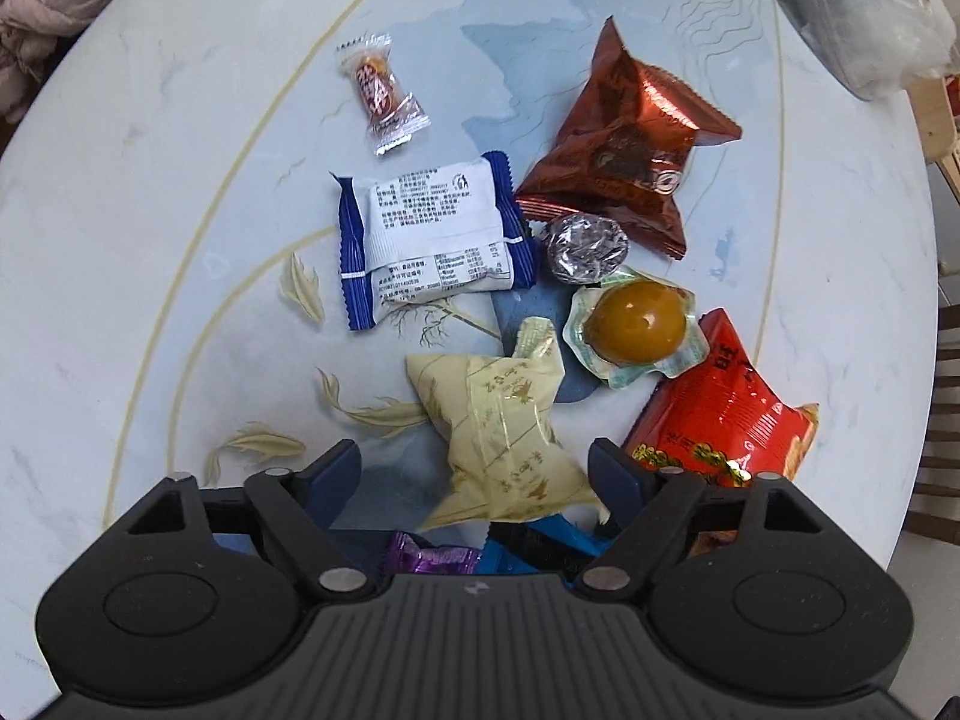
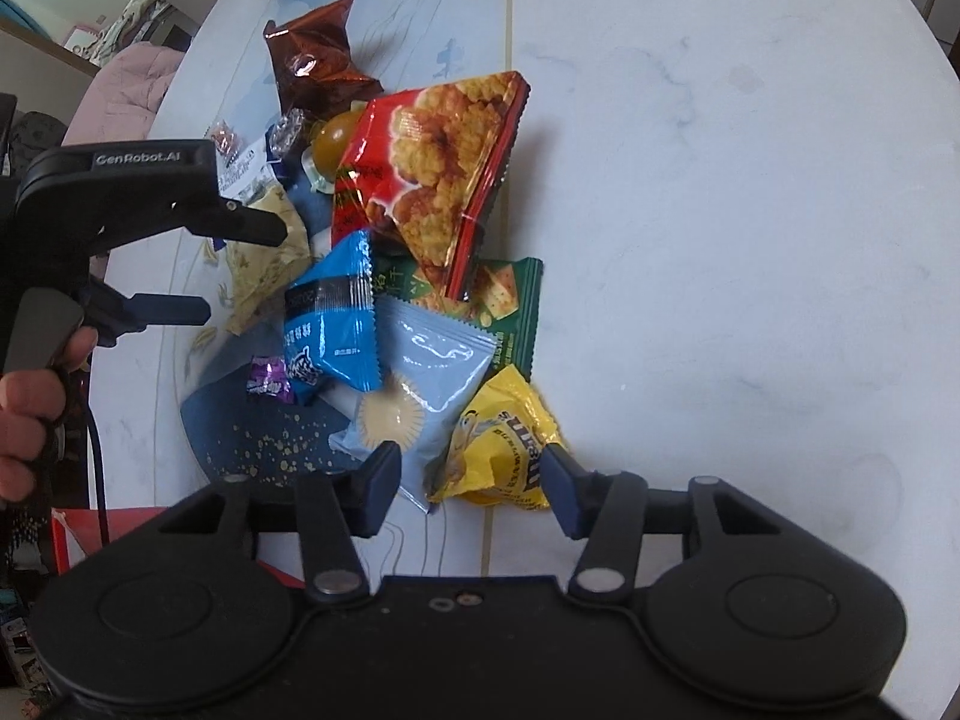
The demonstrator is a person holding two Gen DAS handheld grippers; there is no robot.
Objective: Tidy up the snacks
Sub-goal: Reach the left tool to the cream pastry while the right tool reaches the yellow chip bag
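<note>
Snacks lie in a loose heap toward the middle of the round table (image 1: 150, 192), well in from its edge, none sorted yet. Left gripper (image 1: 474, 468) points steeply down with the cream paper-wrapped packet (image 1: 498, 432) between its jaws; jaws stand wide, the pads do not look pressed on the wrapper, so released, nothing held. Judgement: the packet sits on top of the heap with free ends, which makes it the easy first pick. Right gripper (image 2: 471, 474) straddles the yellow candy bag (image 2: 498, 450) at the near end of the heap; jaws partly closed, right pad at the bag's edge, left pad over the corner of the pale blue sachet (image 2: 432, 378). I cannot tell whether the pads press yet. Risk: the sachet gets pinched along with the bag. Further out: red rice-cracker bag (image 2: 444, 162) overlapping the green cracker pack (image 2: 510, 300), blue-white packet (image 1: 432, 234) lying alone, brown foil pouch (image 1: 624, 150) toward the far edge.
</note>
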